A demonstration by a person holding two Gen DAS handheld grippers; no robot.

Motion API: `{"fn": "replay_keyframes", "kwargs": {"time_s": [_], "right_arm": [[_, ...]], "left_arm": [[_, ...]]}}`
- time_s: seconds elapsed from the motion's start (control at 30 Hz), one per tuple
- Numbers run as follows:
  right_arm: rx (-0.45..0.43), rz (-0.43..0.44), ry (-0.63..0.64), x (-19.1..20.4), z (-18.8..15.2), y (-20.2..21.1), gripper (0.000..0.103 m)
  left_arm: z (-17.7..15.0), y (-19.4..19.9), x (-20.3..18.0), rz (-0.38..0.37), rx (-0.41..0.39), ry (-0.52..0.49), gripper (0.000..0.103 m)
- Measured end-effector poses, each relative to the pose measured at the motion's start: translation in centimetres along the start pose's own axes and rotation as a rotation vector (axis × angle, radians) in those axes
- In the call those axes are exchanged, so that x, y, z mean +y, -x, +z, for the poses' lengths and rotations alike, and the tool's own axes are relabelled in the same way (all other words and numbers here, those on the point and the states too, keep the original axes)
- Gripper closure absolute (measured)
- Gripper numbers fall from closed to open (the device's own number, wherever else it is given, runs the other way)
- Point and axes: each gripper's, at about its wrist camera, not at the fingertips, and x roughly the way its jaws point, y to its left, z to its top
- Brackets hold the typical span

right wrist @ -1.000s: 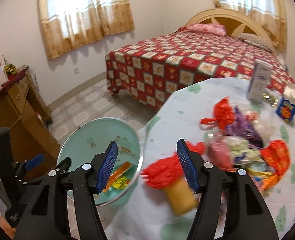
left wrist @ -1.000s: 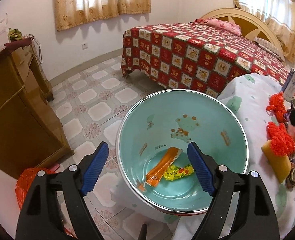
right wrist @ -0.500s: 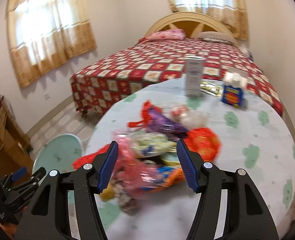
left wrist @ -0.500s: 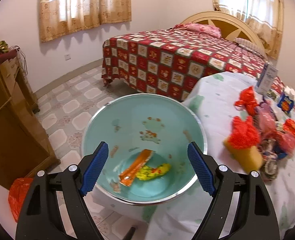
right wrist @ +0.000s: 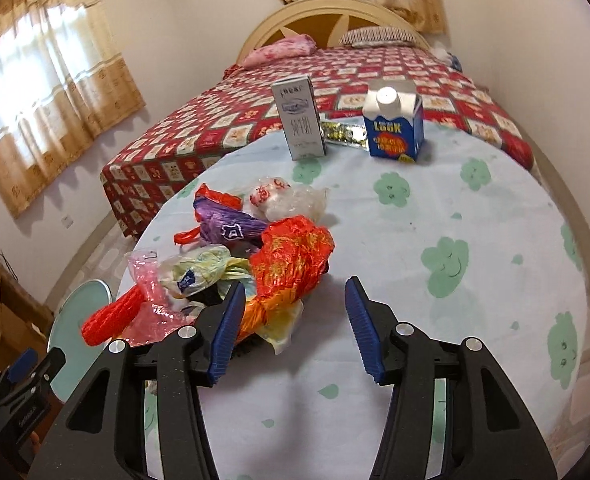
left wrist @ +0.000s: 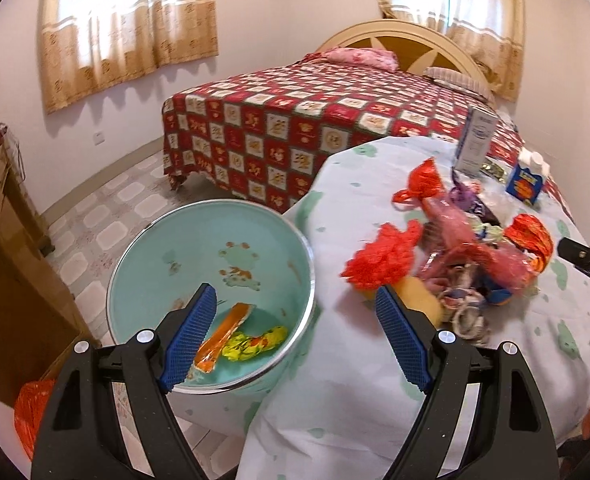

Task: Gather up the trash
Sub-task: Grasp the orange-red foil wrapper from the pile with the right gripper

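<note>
A teal trash bin (left wrist: 199, 248) with a metal rim stands beside the round table; an orange wrapper (left wrist: 223, 332) and a yellow wrapper (left wrist: 255, 344) lie in it. A pile of crumpled bags and wrappers (left wrist: 467, 256) lies on the tablecloth; it also shows in the right wrist view (right wrist: 239, 256). My left gripper (left wrist: 295, 340) is open and empty, over the bin's right rim and the table edge. My right gripper (right wrist: 291, 328) is open and empty, just right of the pile, its left finger (right wrist: 225, 332) by the orange foil bag (right wrist: 291, 256).
A tall white carton (right wrist: 301, 118), a blue juice carton (right wrist: 393, 122) and a gold foil strip (right wrist: 343, 134) stand at the table's far side. A bed with a red patterned cover (left wrist: 315, 120) is behind. A wooden cabinet (left wrist: 3, 256) stands left, an orange bag (left wrist: 29, 412) on the floor.
My left gripper swung right, from above the bin toward the table edge. My right gripper swung right and forward, from the bin side to beside the pile.
</note>
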Motion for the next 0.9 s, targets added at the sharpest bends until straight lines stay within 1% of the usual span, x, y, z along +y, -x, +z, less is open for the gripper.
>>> {"fn": "replay_keyframes", "kwargs": {"time_s": [0.13,0.27,0.3,0.37,0.43,0.47,0.53,0.73,0.87,0.9], "right_arm": [[0.031,0.019,-0.016,0.2,0.1,-1.2,0.05],[0.095,0.058,-0.053,0.3,-0.1,-3.0,0.051],[0.103,0.067,-0.057,0.3,-0.1,-3.2,0.059],[0.112,0.092,-0.059,0.4,-0.1,-3.5,0.07],[0.101,0.096,-0.054,0.3,0.0,-3.2,0.08],[0.095,0.102,-0.053,0.2,0.1,-3.0,0.082],[0.085,0.109,-0.06,0.0,0.4,-2.6,0.083],[0.012,0.102,-0.059,-1.3,1.9,-0.3,0.083],[-0.051,0.048,-0.029,-2.2,3.0,1.3,0.083],[-0.057,0.043,-0.028,-2.4,3.1,1.4,0.083]], "left_arm": [[0.2,0.1,-0.9,-0.007,-0.002,-0.017,0.023],[0.5,-0.1,-1.5,-0.004,-0.002,-0.036,0.023],[0.5,-0.1,-1.5,-0.002,-0.002,-0.038,0.023],[0.6,-0.1,-1.5,0.0,-0.001,-0.042,0.023],[0.7,-0.1,-1.7,0.002,-0.001,-0.044,0.023],[0.8,0.0,-1.7,0.001,-0.003,-0.043,0.023],[0.9,0.1,-1.7,-0.007,-0.006,-0.044,0.023],[1.5,-0.2,-2.7,-0.006,-0.013,-0.066,0.023],[2.2,-1.3,-3.6,-0.021,-0.013,-0.096,0.023],[2.4,-2.1,-3.8,-0.031,-0.001,-0.103,0.023]]}}
